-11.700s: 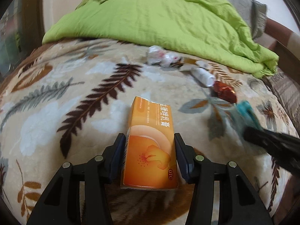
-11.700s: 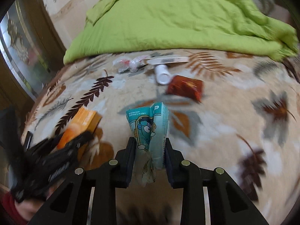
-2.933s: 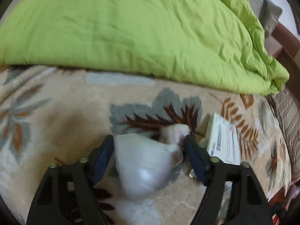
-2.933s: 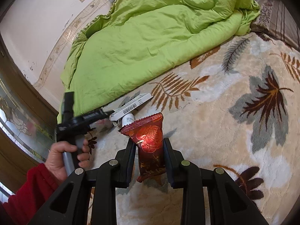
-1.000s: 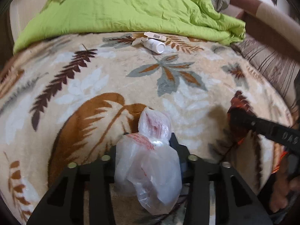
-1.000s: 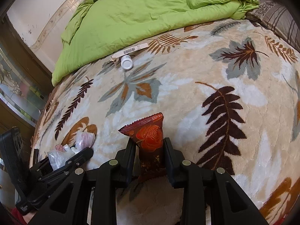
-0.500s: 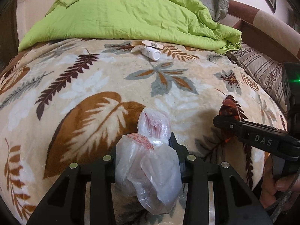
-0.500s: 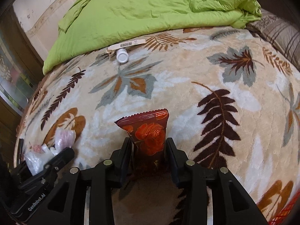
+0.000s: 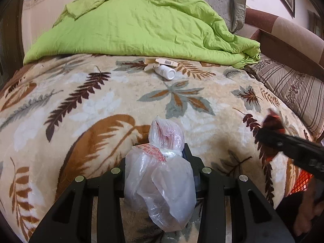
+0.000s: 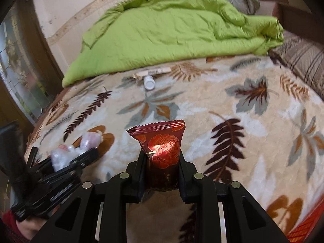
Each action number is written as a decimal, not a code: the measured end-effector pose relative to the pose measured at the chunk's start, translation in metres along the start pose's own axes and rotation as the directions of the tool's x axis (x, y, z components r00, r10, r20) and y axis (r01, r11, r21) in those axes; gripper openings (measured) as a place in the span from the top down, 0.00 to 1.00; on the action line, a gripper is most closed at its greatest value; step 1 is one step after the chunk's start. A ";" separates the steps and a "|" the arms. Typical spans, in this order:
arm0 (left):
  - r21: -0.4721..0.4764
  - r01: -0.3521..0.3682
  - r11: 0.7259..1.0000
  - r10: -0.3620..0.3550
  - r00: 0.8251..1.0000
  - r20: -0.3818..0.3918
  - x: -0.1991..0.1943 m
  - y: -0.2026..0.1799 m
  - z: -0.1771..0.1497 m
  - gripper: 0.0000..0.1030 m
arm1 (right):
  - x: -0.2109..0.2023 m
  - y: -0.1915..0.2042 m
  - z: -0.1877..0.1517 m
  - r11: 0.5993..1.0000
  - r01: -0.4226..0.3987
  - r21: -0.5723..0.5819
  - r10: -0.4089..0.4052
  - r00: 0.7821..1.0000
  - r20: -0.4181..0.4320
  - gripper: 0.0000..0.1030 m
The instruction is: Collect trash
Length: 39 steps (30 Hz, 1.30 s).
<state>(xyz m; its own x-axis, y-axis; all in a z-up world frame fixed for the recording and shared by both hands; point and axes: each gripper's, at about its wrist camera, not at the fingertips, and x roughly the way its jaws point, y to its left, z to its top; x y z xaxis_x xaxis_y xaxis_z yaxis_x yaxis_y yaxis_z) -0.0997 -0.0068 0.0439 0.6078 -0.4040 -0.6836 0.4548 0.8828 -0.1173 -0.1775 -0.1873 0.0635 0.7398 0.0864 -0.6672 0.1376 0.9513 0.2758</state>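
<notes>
My left gripper (image 9: pixel 160 158) is shut on a crumpled clear plastic bag (image 9: pixel 160 174) with red print, held above the leaf-patterned blanket (image 9: pixel 91 101). My right gripper (image 10: pixel 162 158) is shut on a dark red snack wrapper (image 10: pixel 162 141) with a gold rose on it. In the left wrist view the right gripper (image 9: pixel 269 135) shows blurred at the right edge, wrapper in it. The right wrist view has the left gripper (image 10: pixel 81 156) with the plastic bag (image 10: pixel 68 151) at lower left. A white pill bottle (image 9: pixel 165 71) and a flat barcoded box (image 9: pixel 162 61) lie far off by the green quilt.
A rumpled green quilt (image 9: pixel 131 24) covers the far half of the bed. A striped pillow (image 9: pixel 291 85) and a brown headboard (image 9: pixel 283 30) stand at the right. An orange-red mesh basket (image 9: pixel 299 182) peeks in at the lower right, beside the bed edge. A person's hand (image 9: pixel 307 212) holds the right gripper.
Both grippers have drawn back from the quilt toward the bed's near edge, each keeping its load. The right gripper has swung further right; the orange mesh basket has come into view.
</notes>
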 end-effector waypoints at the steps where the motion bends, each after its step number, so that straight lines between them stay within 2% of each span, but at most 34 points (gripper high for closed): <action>1: 0.007 -0.004 1.000 0.004 1.000 0.005 0.000 -0.001 0.000 0.64 | -0.005 -0.002 -0.001 1.000 -0.011 0.004 0.011 1.000 0.005 0.72; 7: 0.037 -0.004 0.999 0.003 1.000 0.024 -0.001 -0.007 0.002 0.64 | -0.012 -0.025 -0.004 0.992 -0.060 0.111 0.060 0.998 0.004 0.72; 13: 0.076 0.037 0.996 -0.039 0.999 0.035 0.000 -0.015 0.003 0.64 | -0.004 -0.010 -0.003 0.997 -0.057 0.049 0.057 0.998 -0.004 0.72; 17: 0.091 0.046 0.995 -0.049 0.998 0.029 0.000 -0.020 0.002 0.64 | -0.008 -0.010 -0.004 0.996 -0.069 0.054 0.068 0.998 0.015 0.72; 29: 0.128 -0.002 0.992 -0.001 1.000 0.026 0.006 -0.028 -0.001 0.64 | -0.009 -0.018 -0.002 0.994 -0.072 0.077 0.070 0.997 0.026 0.72; 39: 0.141 -0.016 0.990 0.010 0.999 0.046 -0.016 -0.036 -0.001 0.64 | -0.018 -0.024 -0.003 0.992 -0.064 0.113 0.057 0.997 0.060 0.72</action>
<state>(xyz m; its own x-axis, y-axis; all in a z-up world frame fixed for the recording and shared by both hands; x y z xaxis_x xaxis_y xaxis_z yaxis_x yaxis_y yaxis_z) -0.1268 -0.0313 0.0585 0.6412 -0.4060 -0.6511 0.5322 0.8466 -0.0038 -0.1967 -0.2108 0.0669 0.7849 0.1226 -0.6073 0.1639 0.9042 0.3944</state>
